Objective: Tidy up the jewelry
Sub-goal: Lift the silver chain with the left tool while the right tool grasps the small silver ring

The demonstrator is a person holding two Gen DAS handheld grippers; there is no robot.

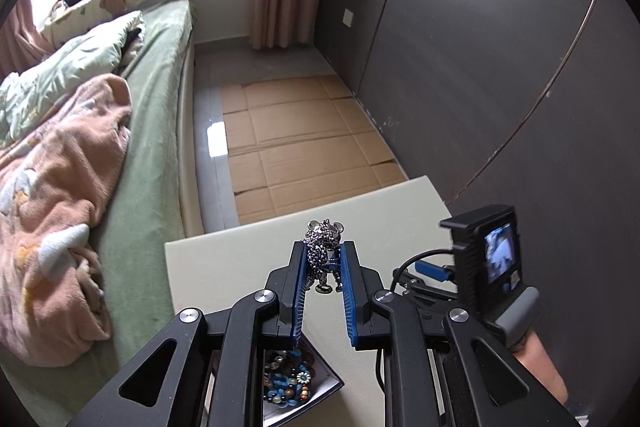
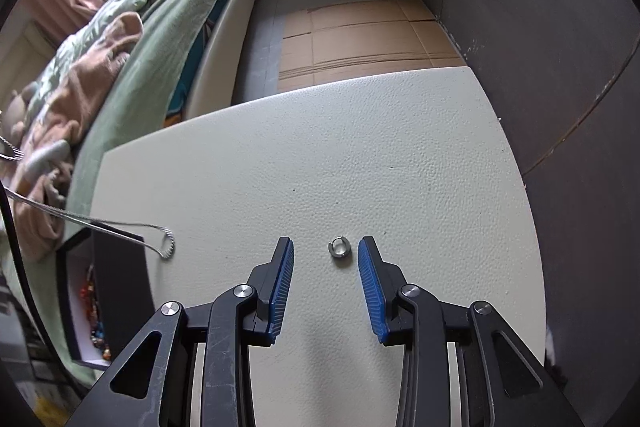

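Jewelry in two places: a studded silver bear pendant (image 1: 323, 247) is clenched between the pads of the left tongs (image 1: 323, 255) above the pale worktop (image 1: 224, 259). A small silver ring (image 2: 338, 247) lies on the worktop between the right tongs' (image 2: 326, 247) parted, untouching pads. An open box (image 2: 116, 283) of beads sits at the worktop's left edge.

No legible text or labels.

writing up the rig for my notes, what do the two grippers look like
Both the left gripper and right gripper have black linkage arms with silver pivot screws and ribbed blue pads on two fingers. In the left wrist view, the right one carries a small screen and a black cable.
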